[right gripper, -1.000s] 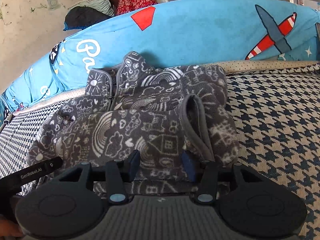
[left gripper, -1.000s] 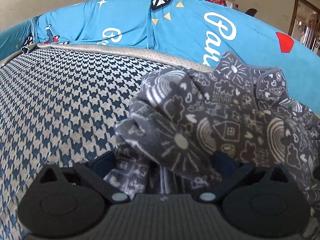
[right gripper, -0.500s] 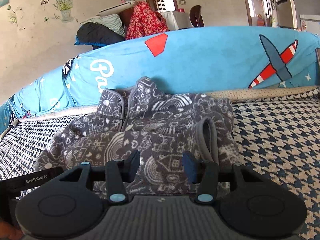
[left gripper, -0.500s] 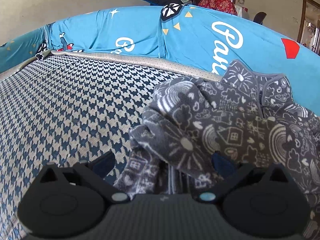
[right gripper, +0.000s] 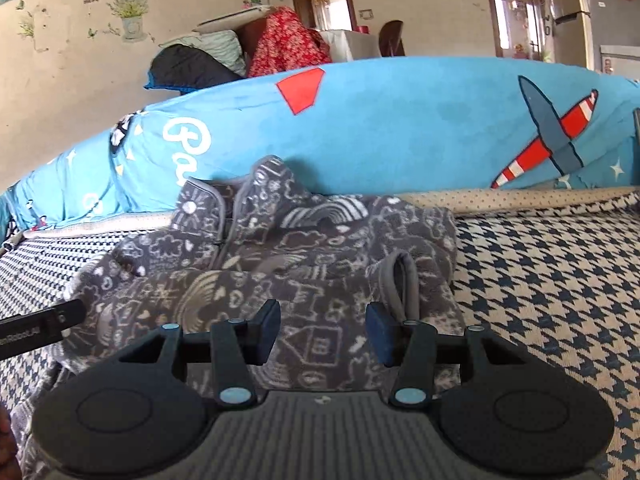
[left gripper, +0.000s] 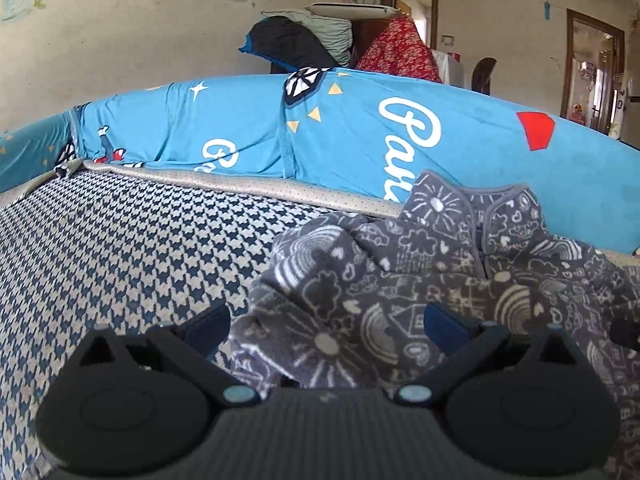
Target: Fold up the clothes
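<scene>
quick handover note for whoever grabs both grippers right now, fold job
Left gripper: open, holding nothing, fingers either side of the garment's near left edge.
Right gripper: open, empty, over the near right part.
Grey printed fleece garment: bunched on the houndstooth cover, collar end against the blue bolster.
Done: roughly gathered, sleeve cuff looped up on the right.
Left: flatten and tidy the fold.

- A bed with a navy-and-cream houndstooth cover carries everything.
- A grey fleece garment with white doodle print lies bunched on the cover, its collar against the cushion.
- A long blue printed cushion runs along the bed's far edge.
</scene>
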A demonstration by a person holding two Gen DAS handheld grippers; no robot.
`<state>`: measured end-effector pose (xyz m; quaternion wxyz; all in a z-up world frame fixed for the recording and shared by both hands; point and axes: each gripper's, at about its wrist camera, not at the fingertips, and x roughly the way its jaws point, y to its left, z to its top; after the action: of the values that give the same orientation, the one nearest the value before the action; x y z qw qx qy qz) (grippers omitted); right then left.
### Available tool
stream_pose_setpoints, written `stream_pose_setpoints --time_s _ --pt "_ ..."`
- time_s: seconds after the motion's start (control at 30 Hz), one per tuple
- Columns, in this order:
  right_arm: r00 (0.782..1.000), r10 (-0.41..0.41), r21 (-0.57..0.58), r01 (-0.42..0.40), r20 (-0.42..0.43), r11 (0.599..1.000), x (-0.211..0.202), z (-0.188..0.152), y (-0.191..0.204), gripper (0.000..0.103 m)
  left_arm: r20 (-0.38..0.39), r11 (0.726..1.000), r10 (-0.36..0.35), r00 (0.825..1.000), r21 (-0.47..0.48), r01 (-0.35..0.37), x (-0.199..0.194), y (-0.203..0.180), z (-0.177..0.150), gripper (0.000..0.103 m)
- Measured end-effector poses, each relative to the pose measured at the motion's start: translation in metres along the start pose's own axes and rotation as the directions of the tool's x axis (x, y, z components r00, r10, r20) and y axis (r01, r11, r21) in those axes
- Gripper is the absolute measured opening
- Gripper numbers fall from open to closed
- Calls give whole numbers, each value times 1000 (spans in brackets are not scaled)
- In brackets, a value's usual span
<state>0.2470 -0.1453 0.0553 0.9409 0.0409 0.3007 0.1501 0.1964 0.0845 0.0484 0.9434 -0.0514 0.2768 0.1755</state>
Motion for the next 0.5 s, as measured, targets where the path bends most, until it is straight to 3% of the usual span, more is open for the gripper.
stream_pose_setpoints --time_s 0.17,0.23,0.5 --pt "1000 -13 10 14 -11 1000 2 0 0 46 -1 995 -77 997 59 77 6 -14 -4 103" --pt "1000 -10 18 11 -14 1000 2 -1 -1 46 -39 992 -96 995 73 98 12 -18 -7 103" --pt "1000 -3 42 4 -28 999 3 0 -1 47 -124 992 -98 987 68 107 29 -18 -15 103"
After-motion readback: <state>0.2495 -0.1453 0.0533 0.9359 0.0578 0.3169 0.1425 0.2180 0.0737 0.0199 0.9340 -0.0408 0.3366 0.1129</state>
